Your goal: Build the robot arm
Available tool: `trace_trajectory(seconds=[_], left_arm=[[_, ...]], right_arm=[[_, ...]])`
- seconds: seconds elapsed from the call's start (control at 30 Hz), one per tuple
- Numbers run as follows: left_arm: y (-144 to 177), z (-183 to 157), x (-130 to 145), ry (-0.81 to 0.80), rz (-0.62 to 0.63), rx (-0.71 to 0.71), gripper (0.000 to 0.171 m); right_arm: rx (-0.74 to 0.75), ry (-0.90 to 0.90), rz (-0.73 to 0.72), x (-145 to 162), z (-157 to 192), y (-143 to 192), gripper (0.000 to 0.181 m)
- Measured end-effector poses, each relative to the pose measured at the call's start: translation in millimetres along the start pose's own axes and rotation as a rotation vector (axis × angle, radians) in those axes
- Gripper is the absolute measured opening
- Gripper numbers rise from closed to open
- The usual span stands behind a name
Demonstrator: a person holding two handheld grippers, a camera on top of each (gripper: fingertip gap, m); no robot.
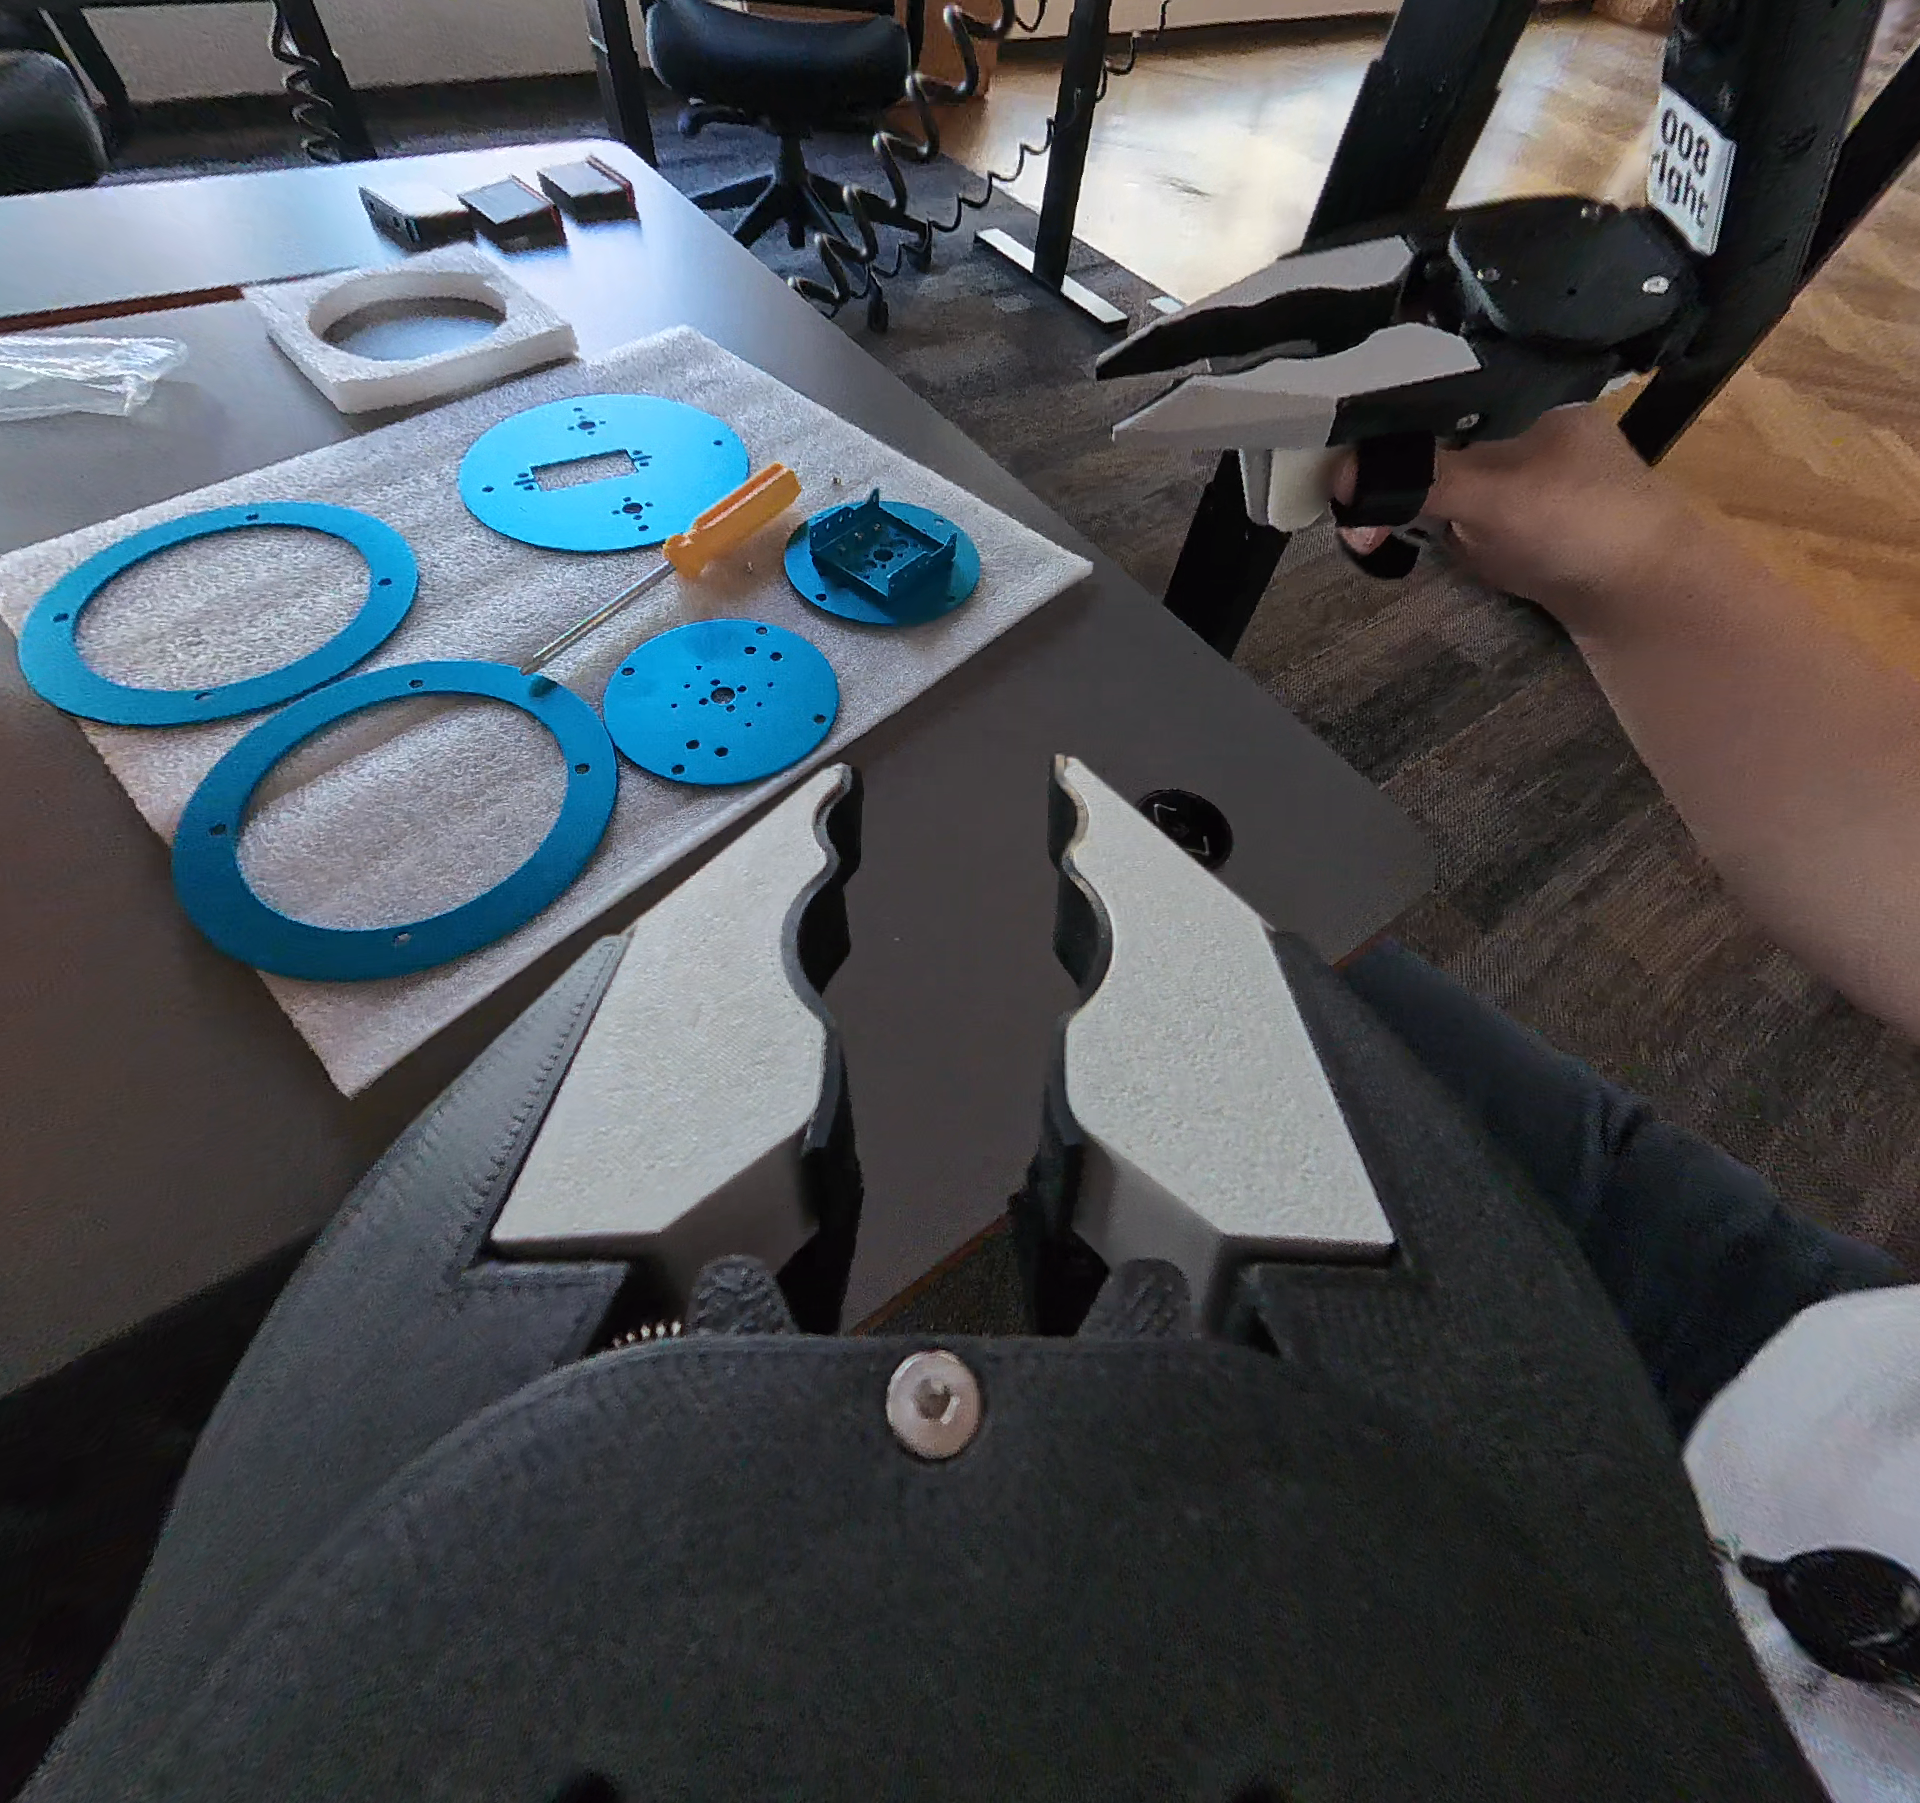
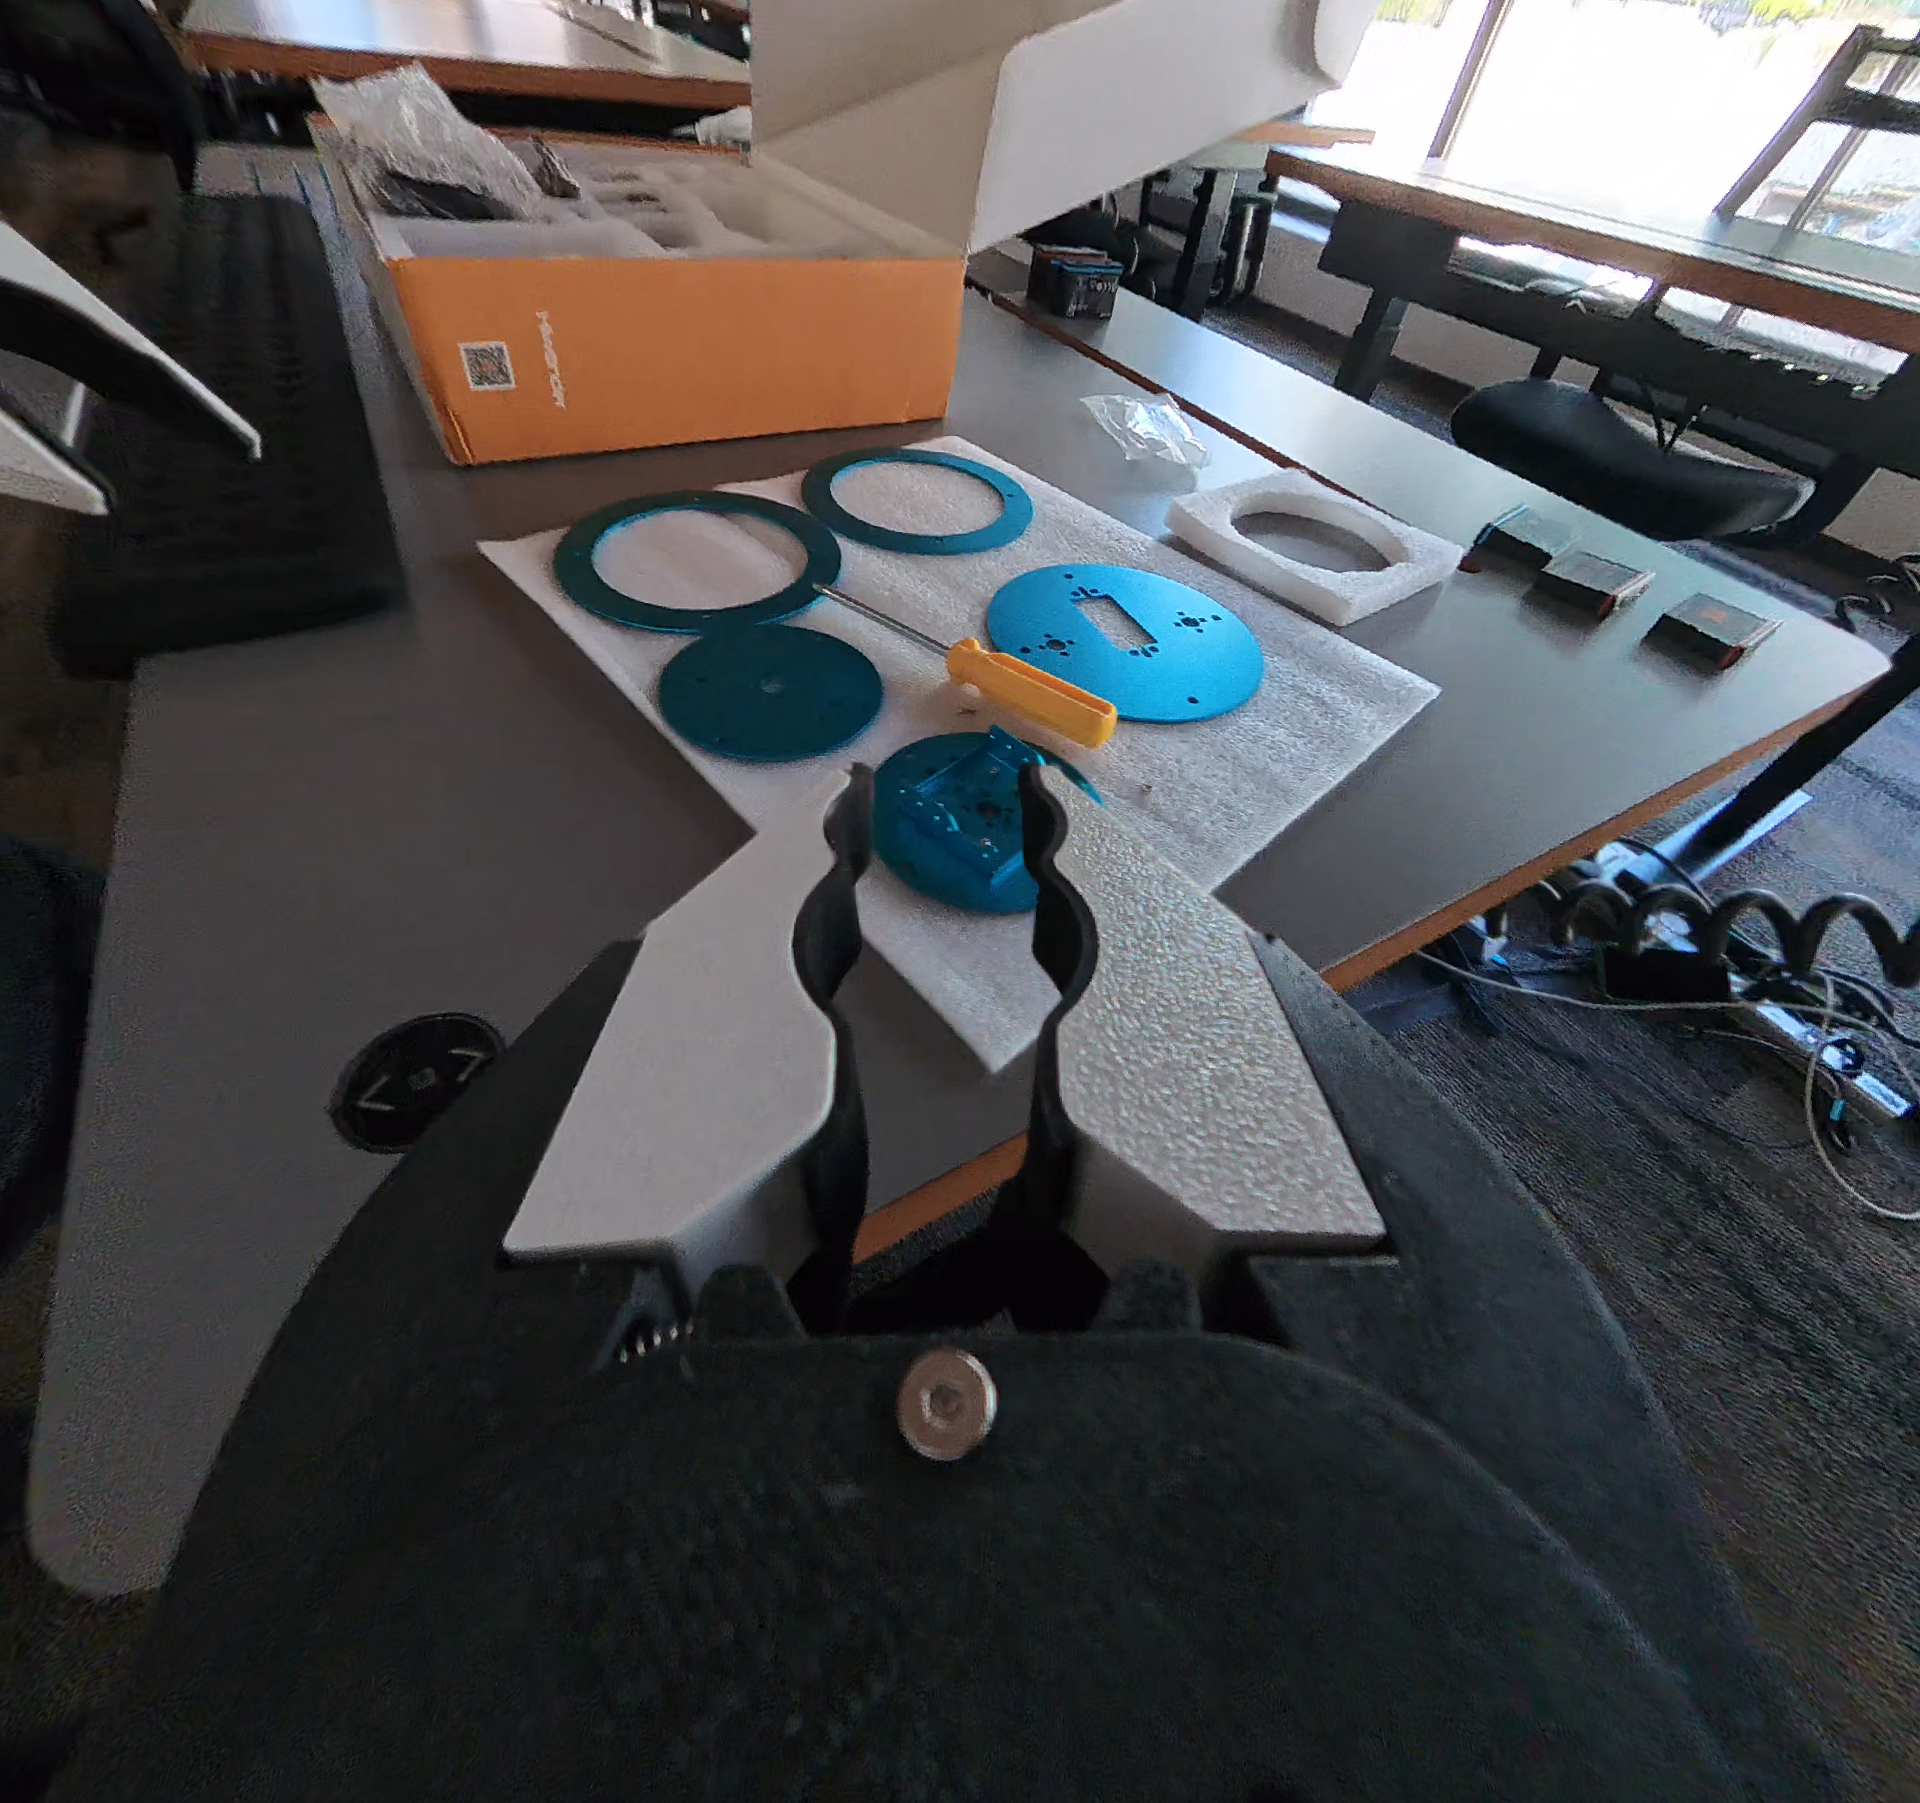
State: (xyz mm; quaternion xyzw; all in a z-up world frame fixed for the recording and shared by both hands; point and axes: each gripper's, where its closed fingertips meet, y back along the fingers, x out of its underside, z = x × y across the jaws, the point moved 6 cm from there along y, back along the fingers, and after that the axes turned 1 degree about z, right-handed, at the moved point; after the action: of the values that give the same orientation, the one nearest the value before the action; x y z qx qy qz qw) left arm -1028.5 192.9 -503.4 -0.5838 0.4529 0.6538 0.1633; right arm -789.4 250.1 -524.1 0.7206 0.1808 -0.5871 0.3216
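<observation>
Grey tabletop (image 2: 312, 818), foam sheet (image 1: 436, 1026) with blue rings, discs, orange screwdriver (image 2: 1029, 678); left tool (image 1: 951, 787) and right tool (image 2: 940, 787) both spread, empty.

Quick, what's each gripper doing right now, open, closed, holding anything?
Left gripper: open, empty, above the dark grey table.
Right gripper: open, empty, nearest the small blue metal disc with a square bracket.

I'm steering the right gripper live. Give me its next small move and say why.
Probably ease the right gripper forward and down. Its jaws stand open and empty, lined up with the blue disc with the square bracket on the foam sheet, but short of it in the left wrist view.
</observation>
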Motion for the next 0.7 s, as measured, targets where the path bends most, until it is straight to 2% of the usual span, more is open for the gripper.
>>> trace_trajectory(seconds=[0.03,0.1,0.23,0.33,0.4,0.47,0.6,0.7], left_arm=[[-4,2,-1,-0.002,0.02,0.014,0.032],[-10,5,-3,-0.014,0.072,0.072,0.0],[-24,19,-4,0.009,0.118,0.117,0.001],[-43,38,-7,0.017,0.189,0.065,0.019],[-55,44,-18,0.021,0.181,0.049,0.033],[-68,43,-27,0.02,0.155,0.071,0.038],[-106,40,-21,-0.048,0.182,0.098,0.066],[-135,44,-8,-0.184,0.281,0.071,0.087]], right_arm=[[0.013,0.003,0.026,0,-7,-2,0.028],[0.029,-0.03,0.072,1,-19,-5,0.028],[-0.051,-0.089,0.074,3,-38,-16,0.025],[-0.132,-0.078,0.149,10,-62,-39,0.018],[-0.199,-0.062,0.212,13,-74,-55,0.011],[-0.264,-0.013,0.234,15,-83,-72,0.01],[-0.342,0.089,0.303,23,-93,-92,0.015],[-0.448,0.11,0.293,29,-84,-86,0.03]])
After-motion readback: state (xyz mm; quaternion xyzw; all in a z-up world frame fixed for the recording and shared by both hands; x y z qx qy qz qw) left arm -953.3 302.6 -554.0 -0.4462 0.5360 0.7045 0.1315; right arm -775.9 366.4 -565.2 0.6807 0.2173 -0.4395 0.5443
